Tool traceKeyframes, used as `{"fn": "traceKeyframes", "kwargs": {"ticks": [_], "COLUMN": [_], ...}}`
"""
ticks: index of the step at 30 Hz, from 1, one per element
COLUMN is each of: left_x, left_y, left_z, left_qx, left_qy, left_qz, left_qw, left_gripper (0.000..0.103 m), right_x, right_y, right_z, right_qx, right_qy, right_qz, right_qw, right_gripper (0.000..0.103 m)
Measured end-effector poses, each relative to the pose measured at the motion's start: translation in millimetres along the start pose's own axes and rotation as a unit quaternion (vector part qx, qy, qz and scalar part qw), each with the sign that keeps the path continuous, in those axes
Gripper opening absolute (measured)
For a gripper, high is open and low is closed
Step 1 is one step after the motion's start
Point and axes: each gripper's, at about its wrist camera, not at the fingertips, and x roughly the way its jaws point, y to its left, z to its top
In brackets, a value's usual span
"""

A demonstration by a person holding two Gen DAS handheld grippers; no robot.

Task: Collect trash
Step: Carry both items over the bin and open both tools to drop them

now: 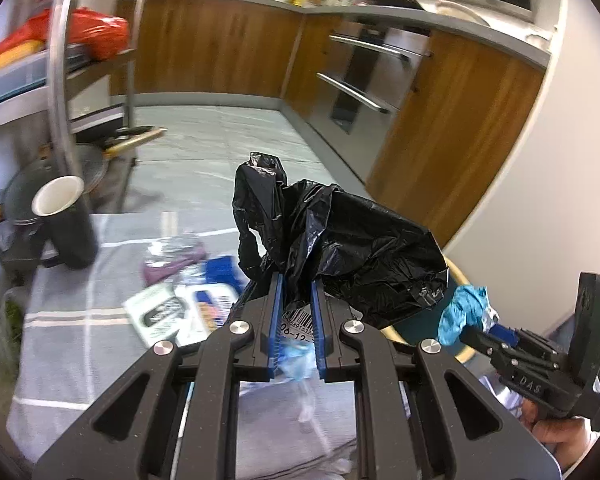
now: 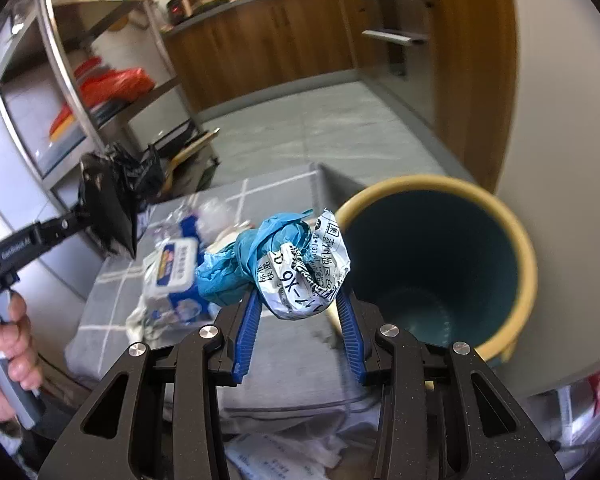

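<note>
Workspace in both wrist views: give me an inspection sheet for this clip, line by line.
Surface: grey checked cloth over the table.
Job's things: black plastic bag; crumpled blue-and-white wrapper; teal bin, looks empty.
Clutter: wipes pack, black cup, papers.
Grippers: left hand-held gripper shut on the bag; right hand-held gripper holds the wrapper beside the bin's rim.
Cables: nothing seen.
Surroundings: kitchen, wooden cabinets, metal shelf rack.

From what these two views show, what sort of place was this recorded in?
Most likely a home kitchen: wooden cabinets under a grey countertop crowded with bottles, a built-in oven with steel handles, and a metal rack holding pans and bags.
</note>
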Motion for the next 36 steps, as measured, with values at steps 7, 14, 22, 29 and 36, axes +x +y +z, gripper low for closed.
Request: {"fn": "traceKeyframes", "kwargs": {"ticks": [7, 14, 22, 29, 36], "left_x": [26.7, 76.6, 145.8, 190.4, 194.2], "left_y": [-45.3, -99.5, -131.2, -144.2, -148.2], "left_z": [1.1, -4.4, -21.5, -37.3, -38.2], "left_qx": [0.012, 0.028, 0.02, 0.026, 0.04], "left_qy": [0.021, 0.069, 0.144, 0.186, 0.182], "left_qz": [-0.062, -0.119, -0.14, -0.135, -0.132], "left_qw": [0.9978, 0.9901, 0.9795, 0.973, 0.9737], "left_gripper": [0.013, 0.013, 0.013, 0.013, 0.023], "right_x": [-24.1, -37.9, -42.1, -36.9, -24.9], "right_y": [-35.7, -71.6, -87.8, -102.3, -103.9], "right_z": [2.3, -4.7, -11.9, -19.4, -21.0], "right_qx": [0.036, 0.077, 0.097, 0.117, 0.128], "right_qy": [-0.03, -0.045, -0.051, -0.043, -0.031], "right_qz": [-0.033, -0.063, -0.074, -0.078, -0.076], "right_qw": [0.998, 0.994, 0.991, 0.989, 0.988], "right_gripper": [0.04, 0.04, 0.04, 0.04, 0.04]}}
